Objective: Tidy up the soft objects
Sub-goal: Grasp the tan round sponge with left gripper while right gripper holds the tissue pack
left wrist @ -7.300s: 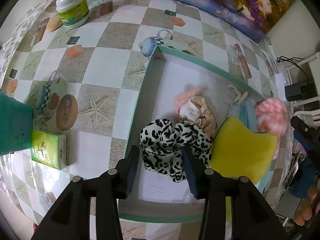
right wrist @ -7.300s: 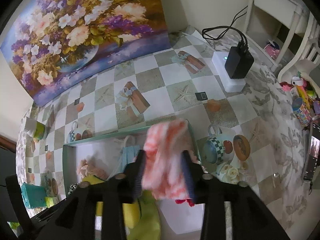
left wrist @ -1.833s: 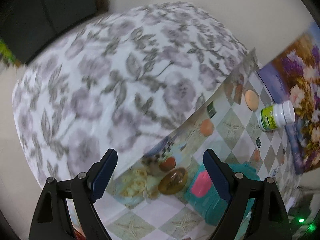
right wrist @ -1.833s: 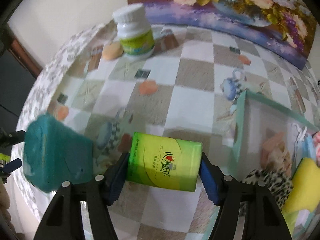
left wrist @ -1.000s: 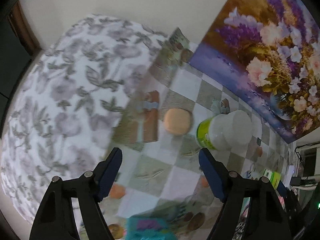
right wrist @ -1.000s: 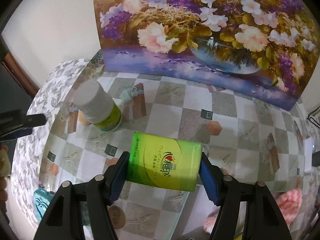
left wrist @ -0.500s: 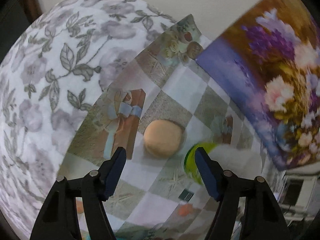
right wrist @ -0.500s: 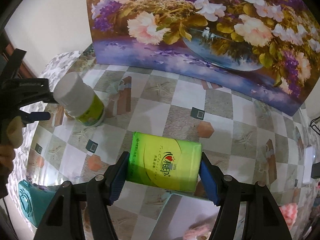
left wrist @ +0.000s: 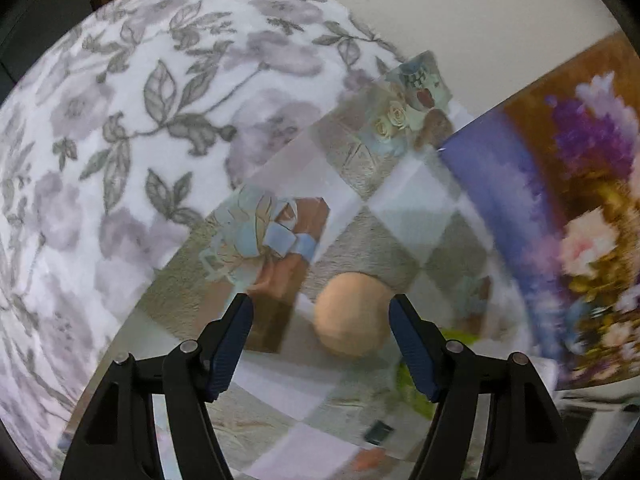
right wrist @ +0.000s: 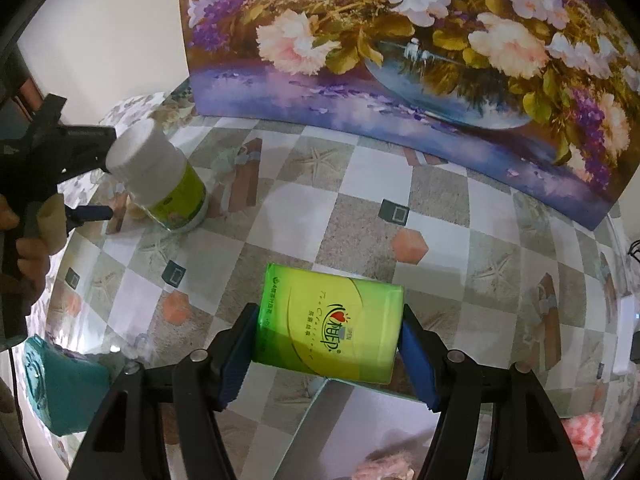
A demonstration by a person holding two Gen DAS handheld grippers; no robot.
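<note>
My right gripper [right wrist: 328, 352] is shut on a green tissue pack [right wrist: 330, 330] and holds it above the near corner of the teal-rimmed box [right wrist: 320, 390]. Pink soft items [right wrist: 582, 438] lie in the box at the lower right. My left gripper [left wrist: 320, 344] is open, its jaws on either side of a round peach puff [left wrist: 354, 314] lying on the checkered tablecloth. The puff sits closer to the right finger [left wrist: 412, 350]. The left gripper also shows at the far left of the right wrist view [right wrist: 86, 172], beside the bottle.
A white-capped green bottle [right wrist: 160, 178] stands at the table's back left; it also shows blurred under my left gripper's right finger [left wrist: 412, 384]. A teal pouch [right wrist: 60, 390] lies at the left edge. A flower painting [right wrist: 400, 40] leans along the back. A floral cloth [left wrist: 120, 120] covers the table's left end.
My left gripper has moved closer to the peach puff, which now lies between its jaws. My right gripper has carried the tissue pack on over the box corner.
</note>
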